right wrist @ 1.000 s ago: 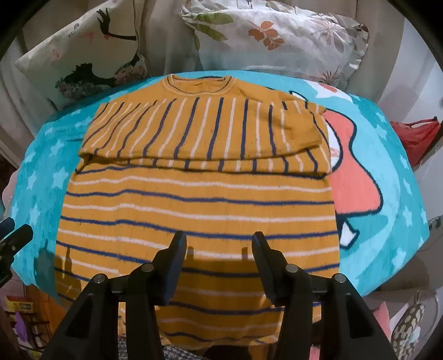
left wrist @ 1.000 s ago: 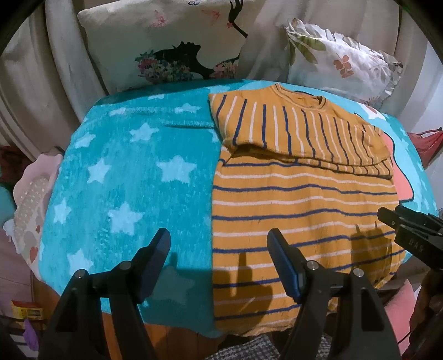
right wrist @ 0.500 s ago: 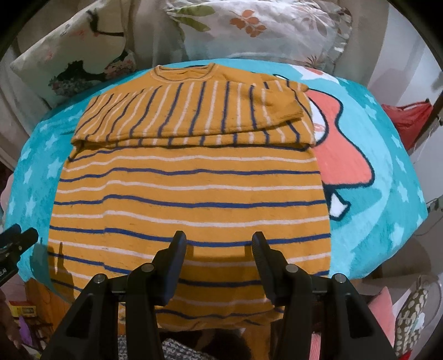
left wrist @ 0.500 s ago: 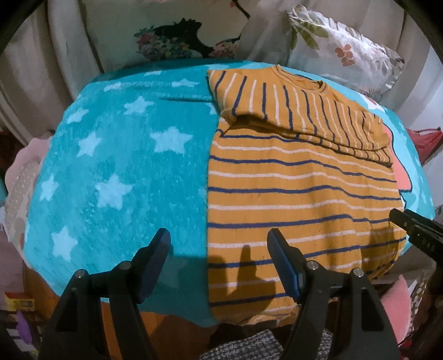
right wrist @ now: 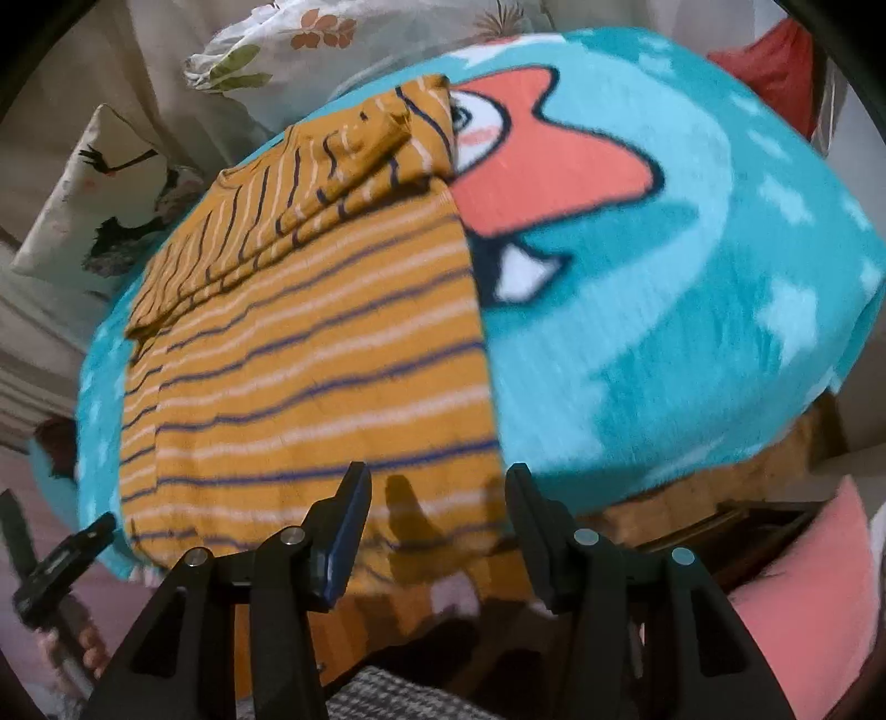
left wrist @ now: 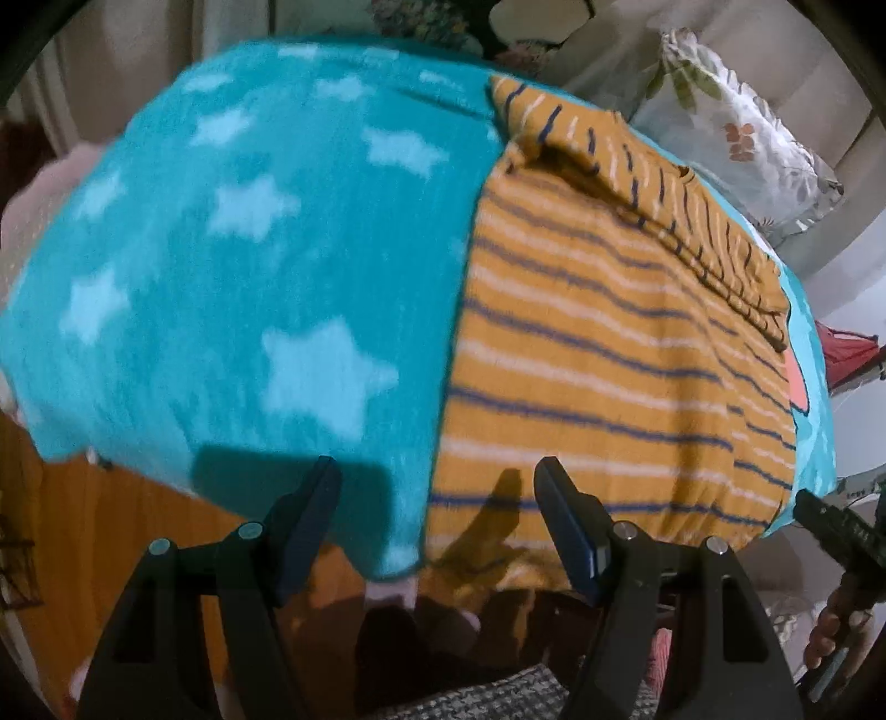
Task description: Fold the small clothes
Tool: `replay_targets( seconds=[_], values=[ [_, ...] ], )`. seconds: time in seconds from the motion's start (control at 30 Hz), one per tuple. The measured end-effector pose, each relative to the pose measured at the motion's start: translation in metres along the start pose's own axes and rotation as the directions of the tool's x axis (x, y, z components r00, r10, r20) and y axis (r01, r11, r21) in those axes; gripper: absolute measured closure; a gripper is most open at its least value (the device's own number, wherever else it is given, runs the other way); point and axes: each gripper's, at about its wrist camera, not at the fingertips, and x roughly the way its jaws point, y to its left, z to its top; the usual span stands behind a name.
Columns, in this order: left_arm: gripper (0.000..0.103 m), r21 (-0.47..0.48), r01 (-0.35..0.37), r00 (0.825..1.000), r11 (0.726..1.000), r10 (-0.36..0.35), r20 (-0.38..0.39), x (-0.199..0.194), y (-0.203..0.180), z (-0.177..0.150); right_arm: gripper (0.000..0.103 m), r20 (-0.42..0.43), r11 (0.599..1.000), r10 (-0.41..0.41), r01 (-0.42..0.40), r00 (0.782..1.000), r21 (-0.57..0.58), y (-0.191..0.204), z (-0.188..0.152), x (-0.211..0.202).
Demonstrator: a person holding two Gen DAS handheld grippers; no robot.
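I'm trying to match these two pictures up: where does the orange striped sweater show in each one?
Left wrist view: the orange striped sweater fills the right half, running down to the near edge of the teal blanket.
Right wrist view: the sweater fills the left and centre, with the blanket's orange fish print to its right.
Shared landmark: the leaf-print pillow behind the sweater's folded top.
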Motion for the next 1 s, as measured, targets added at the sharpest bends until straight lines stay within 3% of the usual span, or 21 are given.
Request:
replay_targets(
  seconds=[0.17,0.33,0.47,0.7,0.8,1.0],
  values=[
    [0.032,-0.074,0.087,0.995,0.993,-0.09,-0.044,0.02,0.01,-0.022,0.048,-0.025,0.995,0.098,-0.098,0.995,0.014,-0.025,-0.009,0.009],
    [0.021,-0.104,0.149,0.987,0.983,-0.155,-0.051,0.033,0.016,-0.025,0.048,-0.053,0.978,0.209,-0.207,0.977,0.034,-0.037,-0.01,0.032],
    [0.02,-0.153,0.208,0.974,0.966,-0.219,-0.058,0.037,0.027,-0.029,0.045,-0.05,0.954,0.288,-0.282,0.956,0.099,-0.045,-0.014,0.045],
    [0.043,-0.161,0.273,0.956,0.948,-0.287,-0.068,0.041,0.02,-0.042,0.045,-0.081,0.896,0.44,-0.432,0.894,0.102,-0.038,-0.024,0.049],
    [0.043,-0.151,0.286,0.949,0.946,-0.301,-0.089,0.046,0.011,-0.048,0.045,-0.103,0.875,0.484,-0.476,0.869,0.089,-0.03,-0.025,0.05],
    [0.043,-0.179,0.294,0.937,0.939,-0.32,-0.14,0.064,0.006,-0.061,0.045,-0.168,0.867,0.497,-0.491,0.851,0.084,-0.023,-0.035,0.065]
  ],
)
